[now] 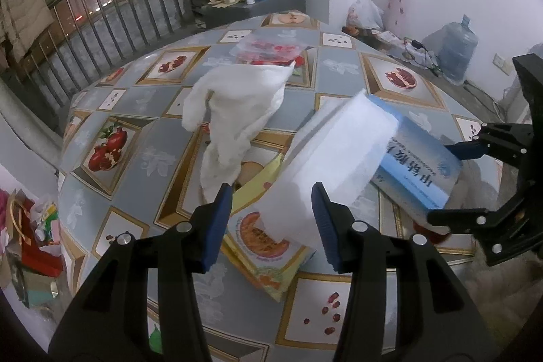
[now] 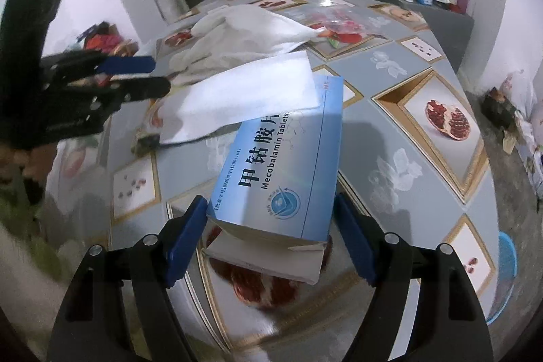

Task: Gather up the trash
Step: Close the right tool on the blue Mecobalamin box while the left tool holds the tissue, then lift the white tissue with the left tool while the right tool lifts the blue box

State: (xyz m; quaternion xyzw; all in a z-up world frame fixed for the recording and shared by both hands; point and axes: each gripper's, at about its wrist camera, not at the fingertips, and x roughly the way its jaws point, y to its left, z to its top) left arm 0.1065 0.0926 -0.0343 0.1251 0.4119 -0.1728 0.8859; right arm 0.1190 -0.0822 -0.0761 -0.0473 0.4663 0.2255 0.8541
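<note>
The blue box (image 2: pixel 281 172) lies on the table (image 2: pixel 407 131) straight ahead of the right hand-held gripper (image 2: pixel 271 236), its near end between the two blue pads. Its long axis runs away from that gripper, from near to far and leaning slightly right, so the jaws straddle the short width, which is the side a pinch can take. The left pad looks to be at or against the box's near left corner; the right pad stands a little apart from the right edge. I would call this gripper released, though whether the left pad already presses I cannot tell. An open flap (image 2: pixel 268 260) of the box sits under the near end.

A white sheet (image 2: pixel 244 97) lies over the far left end of the box, and crumpled white tissue (image 2: pixel 237 33) lies farther off.

The left hand-held gripper (image 1: pixel 271 219) is released too, jaws apart over a yellow packet (image 1: pixel 268 246), with the near end of the same white sheet between its pads but not pinched as far as I can see. The box lies to its right, so the right gripper is much the nearer for the box.

The coming squeeze probably turns on staying square across the width.
</note>
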